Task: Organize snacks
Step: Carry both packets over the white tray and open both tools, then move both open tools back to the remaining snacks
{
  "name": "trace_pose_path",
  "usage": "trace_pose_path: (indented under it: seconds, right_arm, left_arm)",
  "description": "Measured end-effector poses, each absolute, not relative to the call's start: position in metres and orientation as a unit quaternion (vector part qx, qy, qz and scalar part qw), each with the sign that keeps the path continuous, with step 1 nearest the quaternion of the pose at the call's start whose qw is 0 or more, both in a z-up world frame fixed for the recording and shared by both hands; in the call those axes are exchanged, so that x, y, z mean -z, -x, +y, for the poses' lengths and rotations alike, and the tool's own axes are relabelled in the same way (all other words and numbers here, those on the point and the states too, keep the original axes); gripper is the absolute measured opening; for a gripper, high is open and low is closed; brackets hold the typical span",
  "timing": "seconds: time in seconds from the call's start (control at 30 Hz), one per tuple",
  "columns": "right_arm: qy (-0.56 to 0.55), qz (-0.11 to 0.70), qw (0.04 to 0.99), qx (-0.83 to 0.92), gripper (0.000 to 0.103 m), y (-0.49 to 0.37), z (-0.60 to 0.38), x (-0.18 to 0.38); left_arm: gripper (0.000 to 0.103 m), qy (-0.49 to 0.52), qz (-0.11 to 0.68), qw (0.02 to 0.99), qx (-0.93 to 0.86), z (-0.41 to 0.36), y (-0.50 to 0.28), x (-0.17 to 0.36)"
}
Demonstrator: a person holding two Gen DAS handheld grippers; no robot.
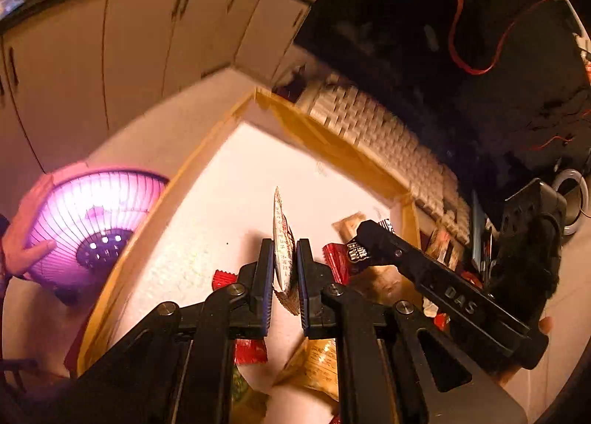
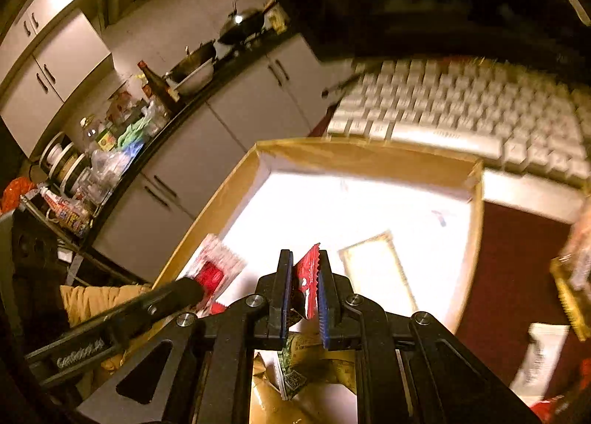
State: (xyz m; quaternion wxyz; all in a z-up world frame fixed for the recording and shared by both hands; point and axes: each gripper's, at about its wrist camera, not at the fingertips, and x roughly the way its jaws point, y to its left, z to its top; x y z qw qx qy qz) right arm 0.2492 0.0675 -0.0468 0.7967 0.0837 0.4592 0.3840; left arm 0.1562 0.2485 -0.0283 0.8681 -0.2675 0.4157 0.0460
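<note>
My left gripper [image 1: 284, 257] is shut on a thin white snack packet with red print [image 1: 281, 239], held edge-on above the white floor of a shallow cardboard tray [image 1: 332, 143]. My right gripper [image 2: 305, 287] is shut on a red snack packet with a serrated edge [image 2: 309, 276] above the same tray [image 2: 207, 217]. In the left wrist view the right gripper [image 1: 369, 235] reaches in from the right with its red and black packet [image 1: 354, 252]. In the right wrist view the left gripper [image 2: 195, 287] enters from the left with its packet [image 2: 216, 267].
Small red wrapped sweets [image 1: 223, 279], a yellow-brown bag [image 1: 317, 365] and a pale flat packet [image 2: 373, 272] lie in the tray. A white keyboard [image 2: 461, 110] lies beyond it. A lit purple heater [image 1: 92, 224] stands left. More snacks [image 2: 543, 357] lie on the dark red surface at the right.
</note>
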Motion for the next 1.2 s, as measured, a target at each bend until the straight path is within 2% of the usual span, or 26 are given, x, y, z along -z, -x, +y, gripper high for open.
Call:
trace_pose_path:
  seconds: [0.07, 0.17, 0.23, 0.27, 0.4, 0.47, 0.53, 0.57, 0.67, 0.73, 0.77, 0.93, 1.03, 1.2]
  right_arm:
    - [-0.087, 0.455, 0.796, -0.391, 0.013, -0.25, 0.067, 0.047]
    - [-0.087, 0.457, 0.797, -0.386, 0.021, -0.252, 0.067, 0.047]
    - [-0.092, 0.455, 0.797, -0.386, 0.037, -0.252, 0.064, 0.047]
    - [-0.094, 0.451, 0.803, -0.379, 0.04, -0.252, 0.059, 0.045]
    - [-0.111, 0.44, 0.814, -0.362, 0.044, -0.242, 0.025, 0.027]
    - [-0.114, 0.424, 0.824, -0.358, 0.048, -0.23, -0.002, 0.017]
    - [-0.116, 0.409, 0.833, -0.353, 0.06, -0.215, -0.033, 0.012]
    - [-0.118, 0.404, 0.839, -0.345, 0.061, -0.206, -0.054, 0.012]
    - [-0.129, 0.4, 0.853, -0.31, 0.061, -0.191, -0.108, 0.019]
    - [-0.142, 0.416, 0.856, -0.272, 0.061, -0.187, -0.141, 0.032]
    - [-0.142, 0.422, 0.857, -0.26, 0.061, -0.186, -0.151, 0.038]
    - [-0.16, 0.447, 0.851, -0.225, 0.056, -0.19, -0.178, 0.057]
    - [-0.172, 0.465, 0.839, -0.223, 0.049, -0.199, -0.172, 0.063]
    - [-0.143, 0.478, 0.841, -0.208, 0.048, -0.208, -0.14, 0.064]
  left_arm:
    - [0.009, 0.275, 0.432, 0.857, -0.053, 0.252, -0.162, 0.035]
    - [0.01, 0.27, 0.444, 0.852, -0.068, 0.252, -0.165, 0.038]
    - [0.012, 0.269, 0.451, 0.847, -0.08, 0.253, -0.164, 0.039]
    - [0.013, 0.266, 0.45, 0.849, -0.082, 0.252, -0.165, 0.038]
    - [0.038, 0.224, 0.436, 0.866, -0.1, 0.239, -0.149, 0.028]
    - [0.041, 0.199, 0.423, 0.877, -0.113, 0.227, -0.137, 0.02]
    - [0.045, 0.194, 0.408, 0.886, -0.101, 0.208, -0.12, 0.013]
    - [0.045, 0.193, 0.403, 0.89, -0.089, 0.199, -0.115, 0.011]
    - [0.052, 0.171, 0.38, 0.908, -0.038, 0.161, -0.093, 0.005]
    - [0.065, 0.164, 0.372, 0.914, -0.001, 0.134, -0.083, 0.005]
    - [0.067, 0.163, 0.371, 0.914, 0.014, 0.125, -0.083, 0.005]
    - [0.067, 0.106, 0.397, 0.91, 0.061, 0.07, -0.095, 0.01]
    - [0.067, 0.087, 0.397, 0.911, 0.066, 0.059, -0.097, 0.011]
    - [0.067, 0.092, 0.4, 0.91, 0.054, 0.062, -0.091, 0.015]
